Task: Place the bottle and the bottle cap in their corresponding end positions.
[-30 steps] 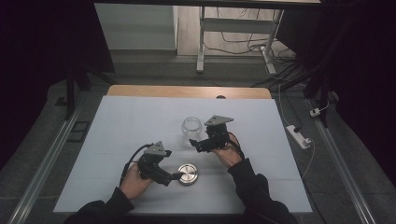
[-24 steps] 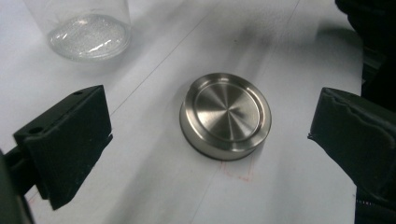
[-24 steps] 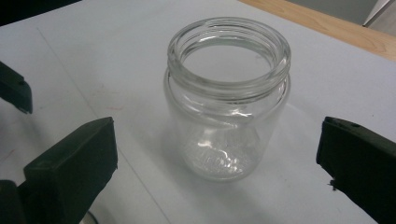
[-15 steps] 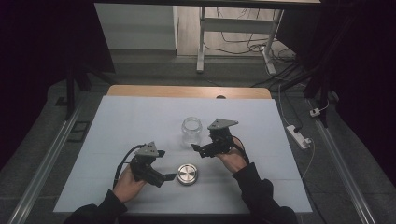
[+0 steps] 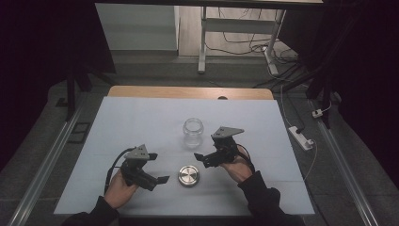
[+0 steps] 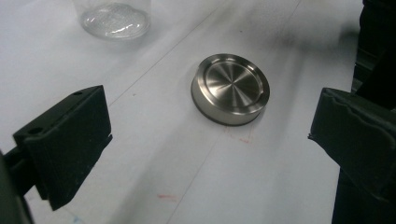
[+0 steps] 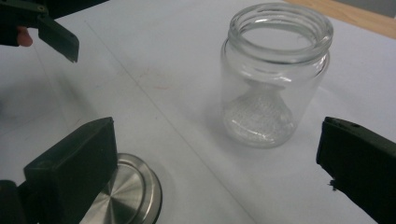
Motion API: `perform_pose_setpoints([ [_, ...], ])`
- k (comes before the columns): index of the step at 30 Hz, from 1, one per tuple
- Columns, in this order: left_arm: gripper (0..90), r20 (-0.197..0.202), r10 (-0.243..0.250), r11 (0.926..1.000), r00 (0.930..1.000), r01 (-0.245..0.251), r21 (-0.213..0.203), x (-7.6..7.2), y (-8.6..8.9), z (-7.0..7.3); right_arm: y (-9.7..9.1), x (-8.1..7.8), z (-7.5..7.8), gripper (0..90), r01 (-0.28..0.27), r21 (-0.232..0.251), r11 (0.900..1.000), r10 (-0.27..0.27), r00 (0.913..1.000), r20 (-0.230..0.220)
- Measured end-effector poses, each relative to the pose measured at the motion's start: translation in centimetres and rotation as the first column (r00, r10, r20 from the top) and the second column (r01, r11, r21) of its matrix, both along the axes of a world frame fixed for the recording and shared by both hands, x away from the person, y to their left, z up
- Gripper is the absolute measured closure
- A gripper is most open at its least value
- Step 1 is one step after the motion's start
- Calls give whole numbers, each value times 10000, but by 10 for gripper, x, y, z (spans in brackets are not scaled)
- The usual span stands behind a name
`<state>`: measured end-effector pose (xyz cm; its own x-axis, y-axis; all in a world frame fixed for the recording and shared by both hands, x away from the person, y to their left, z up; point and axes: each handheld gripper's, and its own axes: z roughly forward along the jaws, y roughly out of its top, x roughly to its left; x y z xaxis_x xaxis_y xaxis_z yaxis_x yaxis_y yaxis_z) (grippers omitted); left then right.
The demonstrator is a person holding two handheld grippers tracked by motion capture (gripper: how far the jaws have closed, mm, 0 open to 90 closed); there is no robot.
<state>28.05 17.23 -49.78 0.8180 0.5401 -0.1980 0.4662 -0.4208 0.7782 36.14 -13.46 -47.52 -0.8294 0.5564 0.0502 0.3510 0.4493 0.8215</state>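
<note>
A clear glass jar (image 5: pixel 193 132) stands upright and uncapped at mid-table; through its mouth (image 7: pixel 275 74) it looks empty. A round brushed-metal lid (image 5: pixel 188 175) lies flat on the table in front of it, apart from the jar. My left gripper (image 5: pixel 159 168) sits just left of the lid, open, its jaws spread wide with the lid (image 6: pixel 231 88) a short way ahead of them and untouched. My right gripper (image 5: pixel 202 160) hovers to the right, between jar and lid, open and holding nothing. In the right gripper view the lid (image 7: pixel 126 196) shows beside the lower left jaw.
The white tabletop (image 5: pixel 117 122) has a wooden strip along its far edge (image 5: pixel 188 92). The jar's base (image 6: pixel 114 18) shows at the top of the left gripper view. A white power strip (image 5: pixel 301 137) lies on the floor off the right edge.
My left gripper has drawn back to the left, away from the lid. My right gripper has shifted slightly right and nearer the front edge. Jar and lid have not moved.
</note>
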Motion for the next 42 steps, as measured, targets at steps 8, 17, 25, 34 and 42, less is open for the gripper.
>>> perform_pose_setpoints([
  [8, 0, -96, 68, 10000, 9999, -68, -32, -5, 9, -1, -3, -9, -2, 0, -41, -89, 10000, 39, 9997, -250],
  [17, 0, -33, 355, 9994, 9994, -355, -24, -11, 23, 0, -10, -21, -5, 0, -35, -630, 9980, 33, 10000, -37],
  [25, 0, -21, 789, 9967, 9969, -790, -212, -22, 40, 2, -25, -31, -5, 0, 146, -650, 9978, -154, 9998, -112],
  [34, 0, -83, 1313, 9908, 9913, -1315, -315, -36, 60, 1, -45, -44, -6, 0, 408, -690, 9968, -411, 9992, -28],
  [42, 0, -164, 1815, 9821, 9832, -1821, -482, -49, 77, -3, -64, -55, -6, 0, 798, -756, 9939, -795, 9968, 70],
])
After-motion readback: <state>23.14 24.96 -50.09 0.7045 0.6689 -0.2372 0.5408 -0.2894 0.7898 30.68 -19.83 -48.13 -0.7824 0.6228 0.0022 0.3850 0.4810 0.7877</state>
